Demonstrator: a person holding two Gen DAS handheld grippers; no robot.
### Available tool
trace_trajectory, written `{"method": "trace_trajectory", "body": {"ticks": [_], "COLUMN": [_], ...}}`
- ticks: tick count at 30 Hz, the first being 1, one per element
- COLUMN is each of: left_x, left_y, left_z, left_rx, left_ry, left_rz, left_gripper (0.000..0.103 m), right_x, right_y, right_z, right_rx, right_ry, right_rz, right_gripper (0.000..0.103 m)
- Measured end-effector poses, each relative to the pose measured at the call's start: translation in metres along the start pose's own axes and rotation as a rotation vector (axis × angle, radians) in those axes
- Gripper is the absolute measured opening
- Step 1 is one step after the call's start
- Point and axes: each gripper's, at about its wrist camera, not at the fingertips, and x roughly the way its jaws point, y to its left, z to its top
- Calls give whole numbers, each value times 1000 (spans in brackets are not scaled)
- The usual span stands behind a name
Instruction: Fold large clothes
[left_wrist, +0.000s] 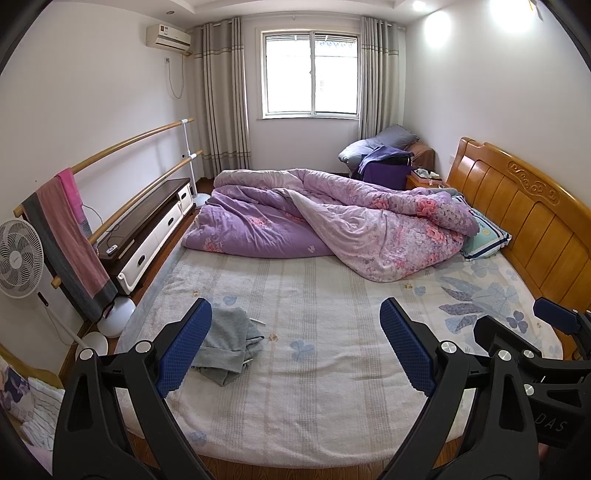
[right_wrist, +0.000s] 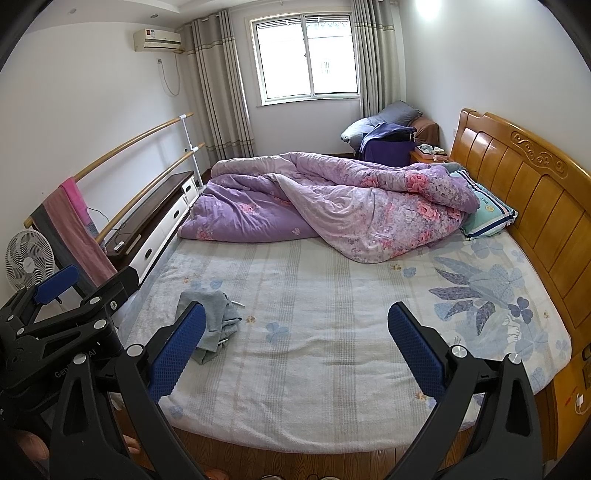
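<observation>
left hand-held gripper (left_wrist: 295, 347) spread, empty | right hand-held gripper (right_wrist: 297, 349) spread, empty | grey garment (left_wrist: 225, 343) crumpled on bed (left_wrist: 332, 387)

Both wrist views from the near side of the bed (left_wrist: 280, 387), high and set back, facing the far window (left_wrist: 310, 72), sharing bed, quilt (right_wrist: 332, 206), headboard (right_wrist: 524, 192)

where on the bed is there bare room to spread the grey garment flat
The open stretch of sheet runs between the crumpled grey garment near the foot-side edge, the purple quilt behind, and the headboard. Crowded: the far half, under quilt and pillow.
</observation>
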Motion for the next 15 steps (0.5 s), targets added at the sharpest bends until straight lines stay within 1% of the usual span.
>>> {"method": "trace_trajectory", "body": {"ticks": [15], "left_x": [1], "left_y": [4], "left_z": [-1], "left_rx": [1], "left_ry": [4], "left_rz": [3], "left_gripper": [93], "right_x": [11], "right_y": [-1], "right_z": [4], "right_rx": [-8], "right_ry": [-7], "right_rz": [4], "right_gripper": [95]}}
